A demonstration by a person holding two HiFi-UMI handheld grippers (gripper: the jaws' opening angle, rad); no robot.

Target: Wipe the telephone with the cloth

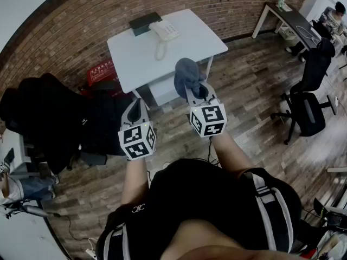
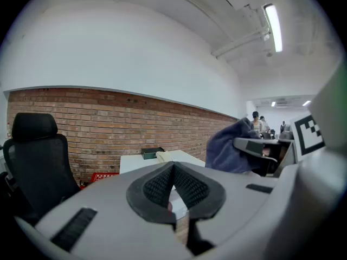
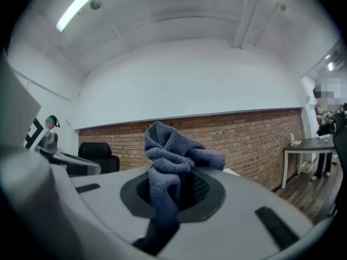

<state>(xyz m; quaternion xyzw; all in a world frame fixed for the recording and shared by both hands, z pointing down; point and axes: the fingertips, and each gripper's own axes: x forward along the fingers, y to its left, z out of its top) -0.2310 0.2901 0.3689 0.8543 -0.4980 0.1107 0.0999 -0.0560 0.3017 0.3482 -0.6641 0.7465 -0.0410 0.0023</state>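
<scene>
A white telephone (image 1: 164, 32) with its cord lies near the back of a white table (image 1: 190, 37). The grey-blue cloth (image 1: 187, 73) is bunched in my right gripper (image 1: 196, 92), which is shut on it, well short of the table's front edge. The cloth (image 3: 171, 158) fills the jaws in the right gripper view. My left gripper (image 1: 139, 108) hangs to the left of it, shut and empty, its pads (image 2: 187, 184) meeting. In the left gripper view the table (image 2: 135, 163) and the cloth (image 2: 230, 148) show ahead.
A dark flat box (image 1: 144, 22) lies behind the telephone. A black office chair (image 1: 49, 110) stands at the left, another chair (image 1: 309, 99) at the right. A red crate (image 1: 102, 72) sits by the brick wall. People sit at a far desk (image 1: 295, 18).
</scene>
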